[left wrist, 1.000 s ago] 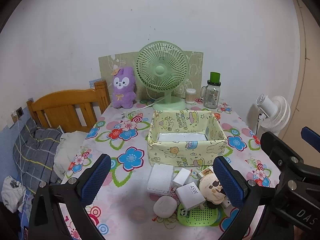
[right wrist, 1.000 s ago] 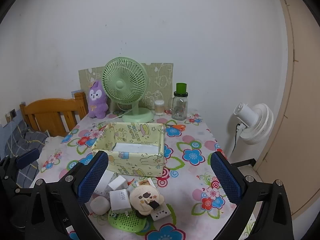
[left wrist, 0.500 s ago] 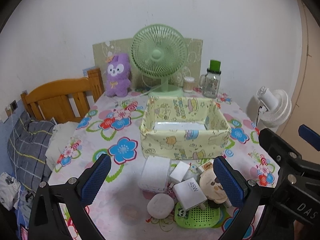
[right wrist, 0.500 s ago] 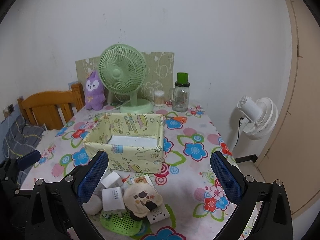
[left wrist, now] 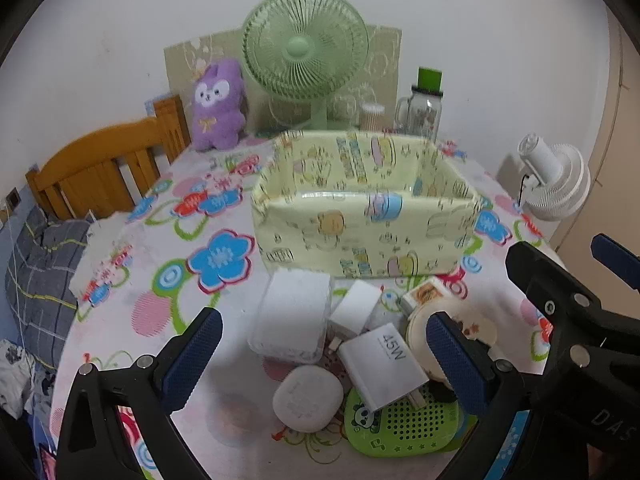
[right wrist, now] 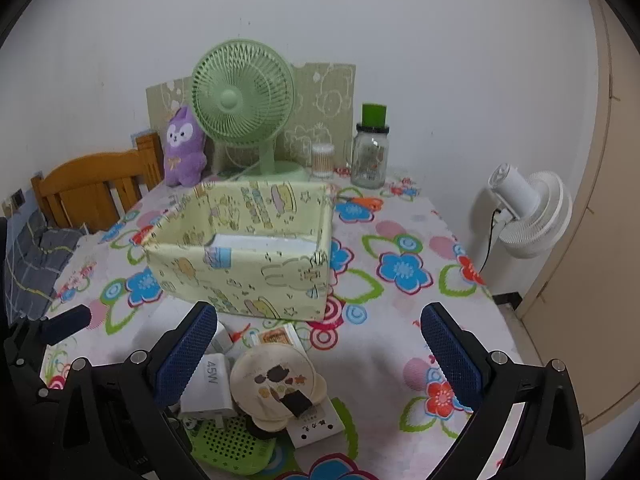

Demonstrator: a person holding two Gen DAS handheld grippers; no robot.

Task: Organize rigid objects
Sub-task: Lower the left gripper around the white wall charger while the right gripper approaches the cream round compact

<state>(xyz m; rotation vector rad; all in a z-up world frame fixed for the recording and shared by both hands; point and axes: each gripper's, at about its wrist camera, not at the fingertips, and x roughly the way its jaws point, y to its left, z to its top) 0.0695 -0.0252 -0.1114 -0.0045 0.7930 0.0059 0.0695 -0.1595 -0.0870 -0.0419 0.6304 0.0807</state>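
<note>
On floral tablecloth [left wrist: 168, 312], white charger [left wrist: 382, 372] marked "45W", beside yellow box [left wrist: 360, 236]

Left wrist view: looks forward and downward between the spread fingers of the left gripper [left wrist: 322, 360], close above a pile of small items in front of the yellow box [left wrist: 360, 216], facing the green fan [left wrist: 305, 46] at the wall; the right gripper's frame enters at the right edge. Right wrist view: set to the right of the first, facing the same wall from above the table [right wrist: 400, 320] near edge, between the fingers of the right gripper [right wrist: 316, 356]. Both views share the box [right wrist: 244, 252], fan [right wrist: 242, 100], white charger [left wrist: 382, 372] [right wrist: 210, 388] and white floor fan [left wrist: 554, 178] [right wrist: 528, 210].
</note>
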